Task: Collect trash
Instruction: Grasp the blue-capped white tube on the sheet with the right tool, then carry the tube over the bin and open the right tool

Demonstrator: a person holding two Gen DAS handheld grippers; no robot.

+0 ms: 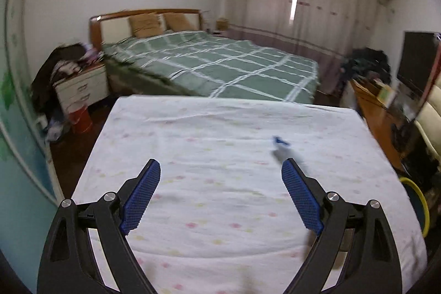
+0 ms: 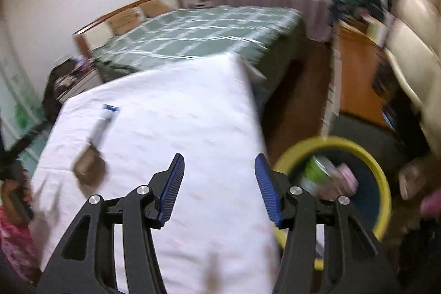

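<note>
Bench: covered by a white cloth with faint pink and yellow flowers, creased near its far edge.
On the bench: a blurred white wrapper with a blue end; near it, a small brown box.
Floor: dark wood; a yellow-rimmed bin stands on it beside the bench.

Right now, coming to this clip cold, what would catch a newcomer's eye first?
Probably the yellow-rimmed bin on the floor at the right edge of the white floral sheet, with a green can already inside. On the sheet lie a blurred blue-and-white wrapper and a brown item. Both the left gripper and right gripper are open and empty.
</note>
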